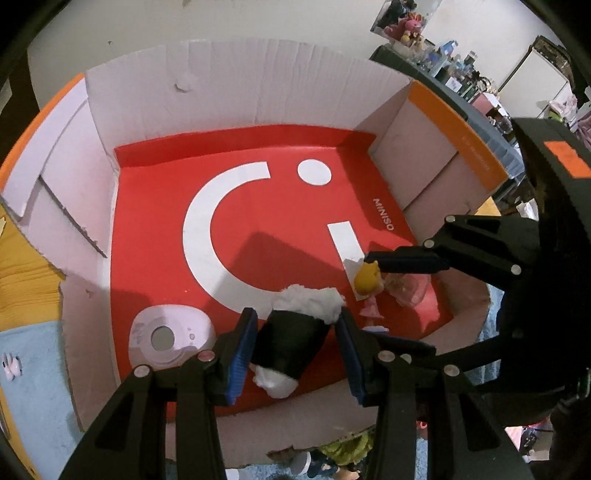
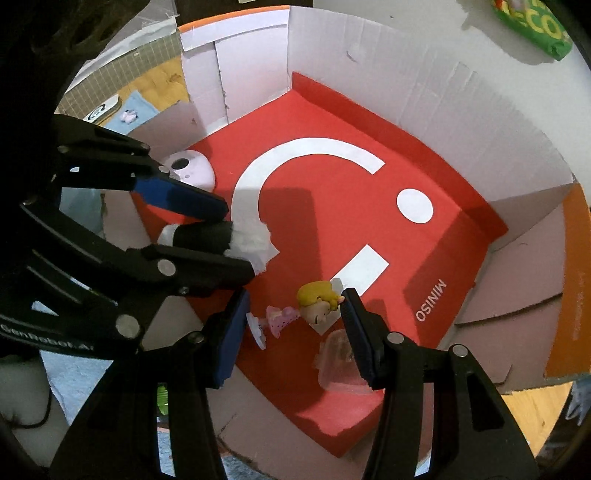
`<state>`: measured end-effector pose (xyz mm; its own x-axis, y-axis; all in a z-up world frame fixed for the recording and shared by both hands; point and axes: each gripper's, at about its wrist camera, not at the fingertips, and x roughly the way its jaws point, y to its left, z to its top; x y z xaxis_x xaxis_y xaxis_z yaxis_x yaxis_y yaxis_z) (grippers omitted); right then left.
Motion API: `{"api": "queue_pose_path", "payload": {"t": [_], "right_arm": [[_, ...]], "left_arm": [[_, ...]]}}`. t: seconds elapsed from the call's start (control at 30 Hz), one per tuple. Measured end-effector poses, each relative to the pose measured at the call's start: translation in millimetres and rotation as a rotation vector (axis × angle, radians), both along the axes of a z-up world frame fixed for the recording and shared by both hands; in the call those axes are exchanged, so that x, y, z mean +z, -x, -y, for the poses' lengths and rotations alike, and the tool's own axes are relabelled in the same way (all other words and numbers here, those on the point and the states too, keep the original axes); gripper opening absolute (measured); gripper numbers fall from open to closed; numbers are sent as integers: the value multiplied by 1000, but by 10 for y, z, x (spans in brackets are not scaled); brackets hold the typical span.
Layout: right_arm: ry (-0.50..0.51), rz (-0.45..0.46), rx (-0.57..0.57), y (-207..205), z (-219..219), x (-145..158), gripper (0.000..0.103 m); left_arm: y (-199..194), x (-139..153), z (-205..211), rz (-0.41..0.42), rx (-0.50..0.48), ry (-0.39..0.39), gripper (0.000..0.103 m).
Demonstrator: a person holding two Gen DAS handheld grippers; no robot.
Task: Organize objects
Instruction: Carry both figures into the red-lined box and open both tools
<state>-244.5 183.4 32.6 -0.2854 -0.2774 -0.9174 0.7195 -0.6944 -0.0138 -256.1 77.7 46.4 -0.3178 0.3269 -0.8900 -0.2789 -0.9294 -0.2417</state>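
Note:
A white cardboard box point(image 1: 229, 85) has a red MINISO bag point(image 1: 280, 206) lying flat on its floor. My left gripper point(image 1: 295, 317) is low inside the box, shut on a black plush tube with white fluff at both ends point(image 1: 291, 343); the right wrist view shows that grip too point(image 2: 199, 236). My right gripper point(image 2: 295, 299) is shut lengthwise on a small figurine with yellow hair and a pink dress point(image 2: 295, 310), pads at its head and its base. A clear plastic piece point(image 2: 338, 365) lies on the red bag under the right finger.
A white round device point(image 1: 170, 339) rests in the box's near left corner. The box walls point(image 2: 369, 74) rise on all sides. Outside lie a blue towel point(image 1: 33, 373) with a small white toy point(image 1: 11, 365), and a green packet point(image 2: 535, 29).

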Motion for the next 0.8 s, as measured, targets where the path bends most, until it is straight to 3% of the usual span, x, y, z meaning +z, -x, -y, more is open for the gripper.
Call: {"api": "queue_pose_path", "payload": {"t": [0.8], "right_arm": [[11,43,-9,37,-35,-9,52]], "left_arm": [[20,-31,0,18,-3,-16,46]]}}
